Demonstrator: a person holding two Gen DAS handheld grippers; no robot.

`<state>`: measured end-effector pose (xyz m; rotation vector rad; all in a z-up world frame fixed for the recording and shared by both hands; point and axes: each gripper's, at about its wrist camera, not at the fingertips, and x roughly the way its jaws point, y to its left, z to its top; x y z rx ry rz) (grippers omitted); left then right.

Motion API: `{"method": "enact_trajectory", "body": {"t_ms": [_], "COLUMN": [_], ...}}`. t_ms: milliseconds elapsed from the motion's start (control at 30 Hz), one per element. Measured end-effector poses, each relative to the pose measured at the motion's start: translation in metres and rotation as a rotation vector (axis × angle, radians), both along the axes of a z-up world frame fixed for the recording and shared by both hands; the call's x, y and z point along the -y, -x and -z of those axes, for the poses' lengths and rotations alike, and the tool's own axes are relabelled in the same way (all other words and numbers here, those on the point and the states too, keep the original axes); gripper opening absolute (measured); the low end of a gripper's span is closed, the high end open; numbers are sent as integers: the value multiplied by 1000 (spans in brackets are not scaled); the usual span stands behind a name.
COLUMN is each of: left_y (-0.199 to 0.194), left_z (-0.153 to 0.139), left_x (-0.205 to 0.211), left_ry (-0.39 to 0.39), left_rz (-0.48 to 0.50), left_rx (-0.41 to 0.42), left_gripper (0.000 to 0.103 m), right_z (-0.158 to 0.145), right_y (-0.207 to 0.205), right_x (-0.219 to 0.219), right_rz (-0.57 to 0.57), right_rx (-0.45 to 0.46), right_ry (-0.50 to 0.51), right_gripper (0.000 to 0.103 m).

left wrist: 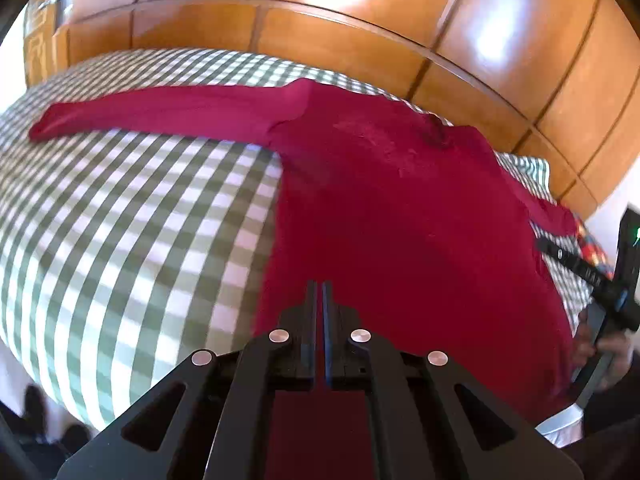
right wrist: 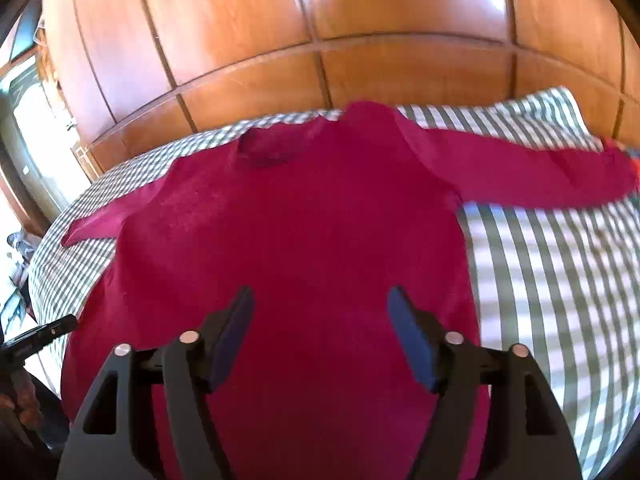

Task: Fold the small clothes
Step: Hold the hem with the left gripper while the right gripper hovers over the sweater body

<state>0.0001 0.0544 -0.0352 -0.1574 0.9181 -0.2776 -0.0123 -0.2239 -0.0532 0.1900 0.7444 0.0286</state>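
Note:
A red long-sleeved sweater (left wrist: pixel 400 208) lies flat on a green-and-white checked bed cover (left wrist: pixel 120 220), collar toward the far side. One sleeve (left wrist: pixel 160 108) stretches out to the left. My left gripper (left wrist: pixel 320 285) is shut, its fingers pressed together just over the sweater's lower left part; I see no fabric pinched between them. In the right wrist view the sweater (right wrist: pixel 320 208) fills the middle, with a sleeve (right wrist: pixel 520 168) spread to the right. My right gripper (right wrist: pixel 320 294) stands open above the lower body of the sweater, nothing between its blue pads (right wrist: pixel 408 332).
Glossy wooden wardrobe panels (left wrist: pixel 360 8) rise right behind the bed. A hand holds the other gripper at the right edge (left wrist: pixel 588 272) and at the left edge (right wrist: pixel 36 336). A colourful cloth (left wrist: pixel 592 246) lies beyond the sweater. Dark shoes (left wrist: pixel 32 404) sit on the floor.

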Motion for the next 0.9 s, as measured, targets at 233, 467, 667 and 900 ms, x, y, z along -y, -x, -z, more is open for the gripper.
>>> {"method": "enact_trajectory", "body": {"t_ms": [233,467,667,900], "left_y": [7,6,8,12], "left_z": [-1,12,3,-8], "left_x": [13,-4,3,13], "left_ry": [-52,-50,-70,-94], "left_rz": [30,-25,-7,19], "left_rx": [11,-42,2,33], "left_gripper": [0,0,0,0], "right_z": [2,35,39,37], "right_y": [-28,-41,-35,-34], "right_x": [4,57,52,52], "right_rz": [17,162,147,142], "right_rx": [-43,-127,-95,-90], "right_ry": [46,7,58,43], "right_gripper": [70,65,67,68]}}
